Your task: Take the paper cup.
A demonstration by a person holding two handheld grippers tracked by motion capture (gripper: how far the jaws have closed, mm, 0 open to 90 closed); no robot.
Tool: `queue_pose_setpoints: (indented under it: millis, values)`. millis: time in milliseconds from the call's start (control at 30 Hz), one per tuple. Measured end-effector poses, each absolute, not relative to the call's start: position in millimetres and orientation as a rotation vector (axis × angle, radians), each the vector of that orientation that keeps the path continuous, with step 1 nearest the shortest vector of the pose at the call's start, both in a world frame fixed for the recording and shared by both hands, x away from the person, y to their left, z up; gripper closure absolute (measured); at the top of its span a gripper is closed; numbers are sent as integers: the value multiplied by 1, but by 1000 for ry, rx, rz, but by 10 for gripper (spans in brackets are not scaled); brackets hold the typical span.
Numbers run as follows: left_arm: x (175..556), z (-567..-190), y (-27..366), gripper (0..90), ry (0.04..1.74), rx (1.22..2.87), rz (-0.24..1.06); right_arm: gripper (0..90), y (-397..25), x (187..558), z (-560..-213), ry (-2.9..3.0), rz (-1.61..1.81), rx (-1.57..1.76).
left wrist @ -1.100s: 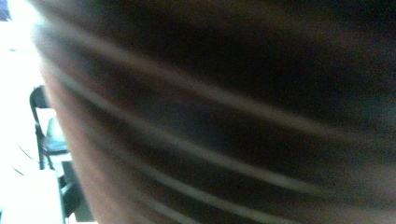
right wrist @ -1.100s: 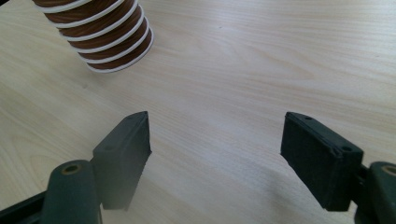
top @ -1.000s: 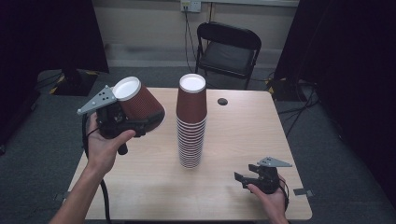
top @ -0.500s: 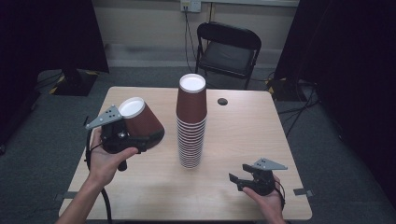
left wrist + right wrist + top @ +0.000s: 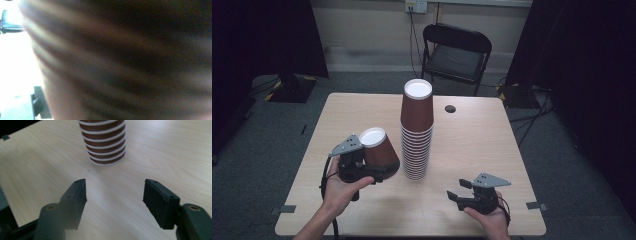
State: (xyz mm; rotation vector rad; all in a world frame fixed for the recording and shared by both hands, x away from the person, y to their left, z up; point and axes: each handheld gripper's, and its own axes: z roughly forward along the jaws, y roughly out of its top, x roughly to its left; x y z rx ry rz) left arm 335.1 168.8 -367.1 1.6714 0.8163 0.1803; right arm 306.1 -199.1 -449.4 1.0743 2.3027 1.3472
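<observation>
A: The cup (image 5: 379, 152), brown with a white base, sits upside down and tilted in the left gripper (image 5: 362, 167), at the lower left of the high view, just beside the stack (image 5: 416, 132) of the same cups at centre frame. The gripper looks closed on the cup's lower wall; its own view is a brown blur (image 5: 125, 62) too close to read.

B: Is the cup down on the table (image 5: 492, 140) yet?

A: One cannot tell. It leans, rim low, and whether the rim touches the wood is hidden by the gripper and hand (image 5: 339, 192).

B: So which step would this be?

A: Judged from the pose, a cup taken singly and being set down left of the stack. The next move likely calls for levelling the cup so its rim meets the table flat, then opening the gripper without nudging the stack, which stands tall and would tip easily.

B: And the other one?

A: The right gripper (image 5: 462, 192) rests low at the lower right, jaws wide apart and empty. In its view the stack's foot (image 5: 105, 150) lies ahead, well apart.

B: The surroundings?

A: A pale wood-grain table with a small dark disc (image 5: 450, 108) near its far edge. Grey carpet lies around it, with a black folding chair (image 5: 456, 55) at upper centre and dark curtains (image 5: 262, 35) on both sides.
</observation>
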Motion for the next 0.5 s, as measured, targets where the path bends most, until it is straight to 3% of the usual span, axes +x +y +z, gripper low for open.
queue_pose_setpoints:
  millis: [500]
  values:
    - [324,-389,151,115,851,1638,-40,485,-152,291,-430,2257,1515,859]
